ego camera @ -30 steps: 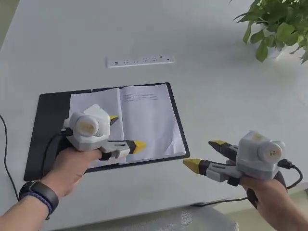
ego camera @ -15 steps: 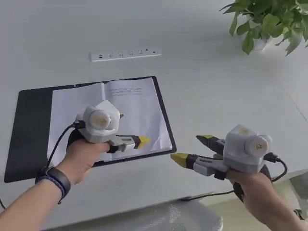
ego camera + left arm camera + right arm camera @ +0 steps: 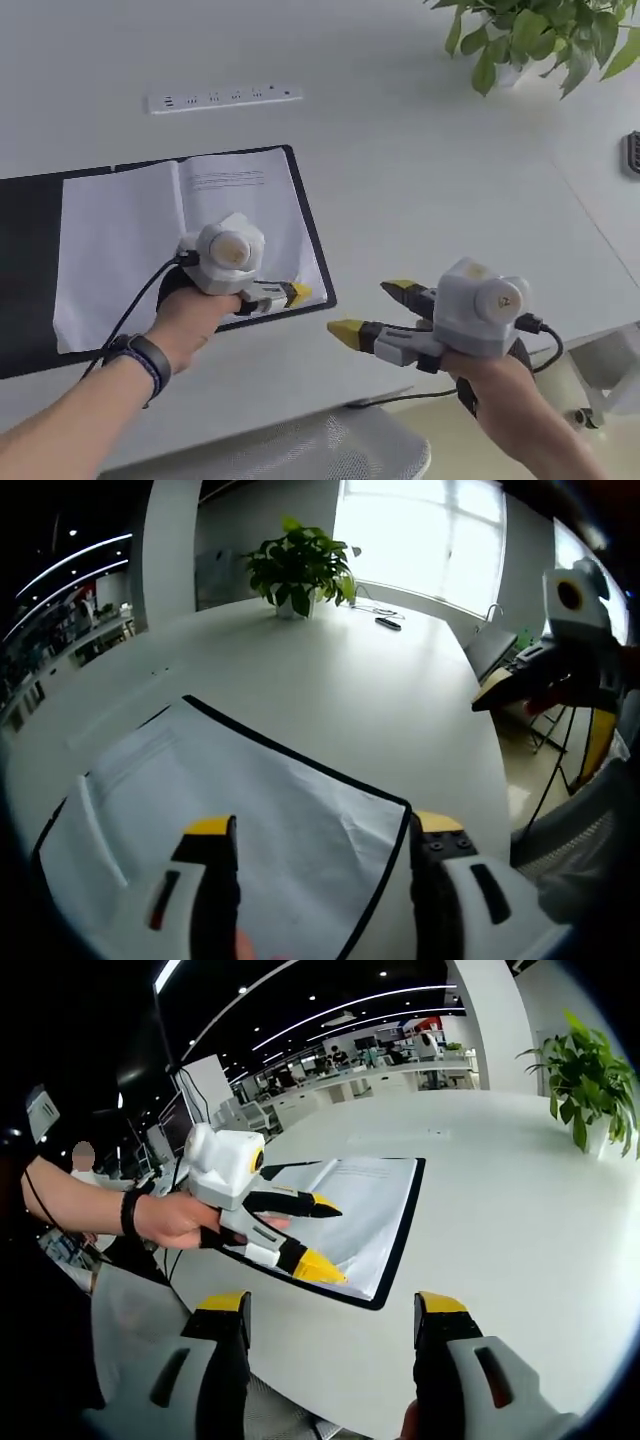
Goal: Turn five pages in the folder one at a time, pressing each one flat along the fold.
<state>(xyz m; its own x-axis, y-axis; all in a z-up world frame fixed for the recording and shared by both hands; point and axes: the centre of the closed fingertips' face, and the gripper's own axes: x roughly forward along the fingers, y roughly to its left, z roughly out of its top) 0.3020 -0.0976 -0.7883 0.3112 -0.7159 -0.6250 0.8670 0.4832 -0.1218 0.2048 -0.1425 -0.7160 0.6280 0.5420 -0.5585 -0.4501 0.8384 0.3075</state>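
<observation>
A black folder [image 3: 305, 215] lies open on the white table, white pages [image 3: 120, 230] spread flat, a few lines of print on the right page. My left gripper [image 3: 285, 285] is open over that page's lower right corner. In the left gripper view, one jaw stands over the page [image 3: 270, 820] and the other past the folder's edge; whether they touch the paper I cannot tell. Right of the folder, by the table's front edge, my right gripper [image 3: 372, 310] is open and holds nothing. Its own view has the folder [image 3: 370, 1210] and the left gripper [image 3: 322, 1238] ahead.
A white power strip [image 3: 225, 98] lies beyond the folder. A potted plant [image 3: 540, 35] stands at the far right, with a dark object [image 3: 632, 150] at the table's right edge. A chair back [image 3: 320, 450] sits below the front edge.
The head camera has swung right, shifting the whole scene left. Relative to the folder, my left gripper has moved right to the page's lower right corner. The right gripper stays open.
</observation>
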